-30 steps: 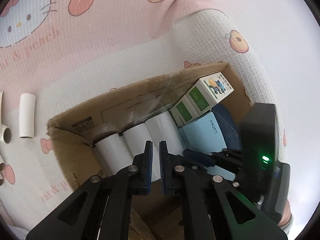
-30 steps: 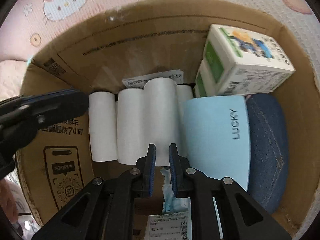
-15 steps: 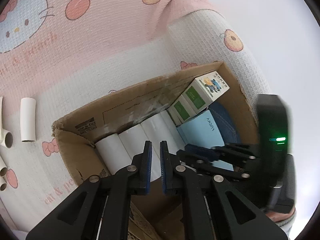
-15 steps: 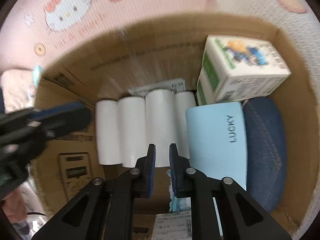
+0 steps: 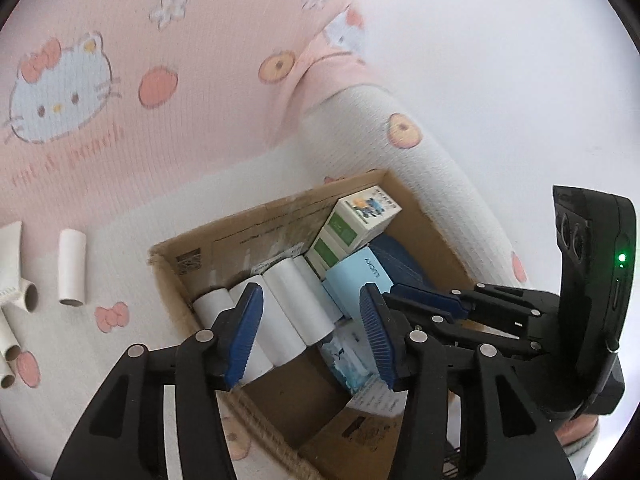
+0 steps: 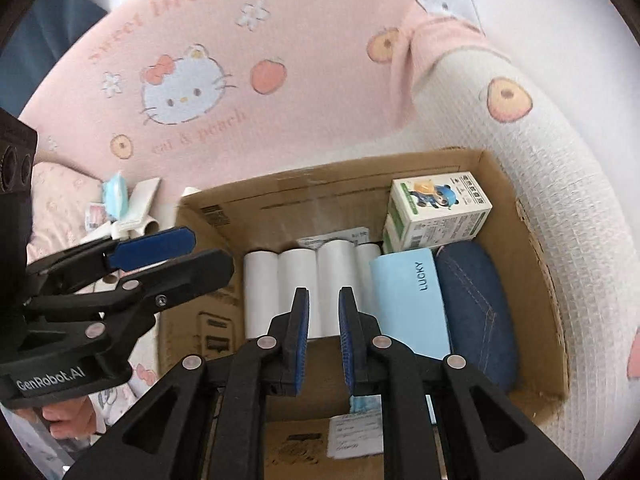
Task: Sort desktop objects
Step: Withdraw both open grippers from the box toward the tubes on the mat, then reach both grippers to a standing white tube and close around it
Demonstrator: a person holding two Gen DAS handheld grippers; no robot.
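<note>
An open cardboard box (image 6: 532, 240) lies on a pink cartoon blanket. Inside it, side by side, are several white rolls (image 6: 296, 280), a light-blue case marked LUCKY (image 6: 408, 304), a denim case (image 6: 476, 308) and two green-and-white cartons (image 6: 436, 208). A blue packet (image 5: 348, 356) lies lower in the box. My left gripper (image 5: 311, 294) hovers above the rolls, its jaws opening with nothing between them. My right gripper (image 6: 323, 292) hangs over the box's near half, shut and empty. Each gripper shows in the other's view, the right gripper (image 5: 390, 295) and the left gripper (image 6: 208, 250).
Loose cardboard tubes (image 5: 72, 268) lie on the blanket (image 5: 120, 160) left of the box. A blue packet (image 6: 116, 200) and white items sit further left. A white quilted bolster (image 6: 560, 184) curves round the box's right side. A hand (image 6: 60, 420) holds the left gripper.
Both grippers have risen away from the box's contents, so more blanket shows. The left jaws, shut before, now stand wide apart. The right jaws stay shut.
</note>
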